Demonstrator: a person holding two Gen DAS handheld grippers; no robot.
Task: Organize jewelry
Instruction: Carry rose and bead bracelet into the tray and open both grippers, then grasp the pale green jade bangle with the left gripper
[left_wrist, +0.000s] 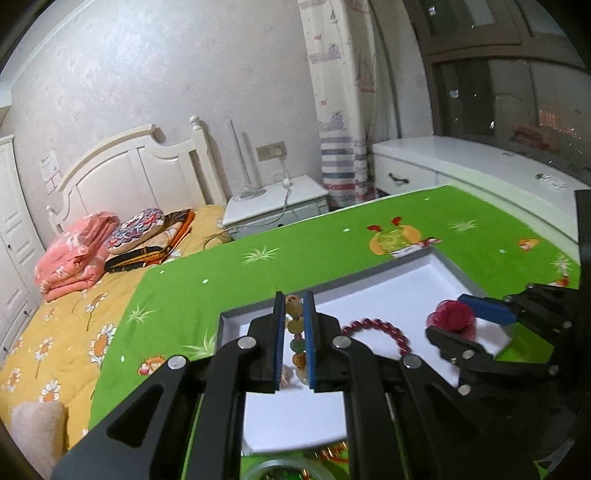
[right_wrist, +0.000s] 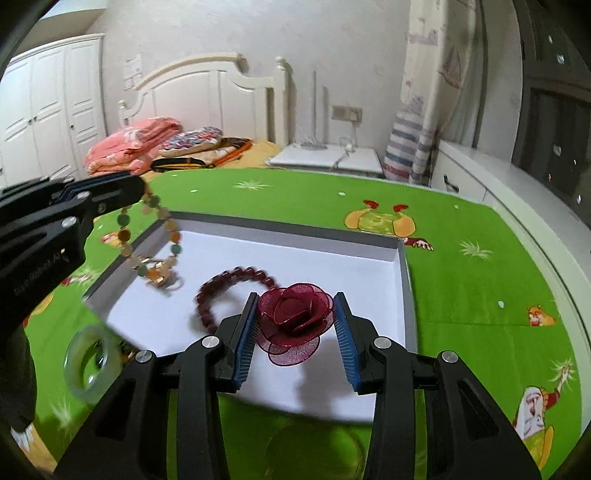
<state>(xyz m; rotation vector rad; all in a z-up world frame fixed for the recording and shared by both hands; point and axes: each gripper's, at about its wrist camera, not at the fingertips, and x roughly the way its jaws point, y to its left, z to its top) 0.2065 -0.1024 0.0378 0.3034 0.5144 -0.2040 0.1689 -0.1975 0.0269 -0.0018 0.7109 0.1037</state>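
My left gripper (left_wrist: 294, 300) is shut on a string of multicoloured beads (left_wrist: 296, 345). In the right wrist view that bead string (right_wrist: 173, 236) hangs from the left gripper (right_wrist: 138, 190) over the left corner of the white tray (right_wrist: 280, 226), its gold pendant end touching the tray floor. My right gripper (right_wrist: 295, 300) is shut on a dark red mesh rose (right_wrist: 293, 314) above the tray's near side. The left wrist view also shows the rose (left_wrist: 451, 315), held by the right gripper (left_wrist: 466, 322). A dark red bead bracelet (right_wrist: 229, 284) lies in the tray beside the rose.
A pale jade bangle (right_wrist: 88, 363) lies on the green cartoon cloth (right_wrist: 480, 295) left of the tray. Beyond the cloth are a bed with a pink quilt (right_wrist: 133, 147), a white nightstand (right_wrist: 328, 157), a striped curtain and a white cabinet (left_wrist: 461, 162).
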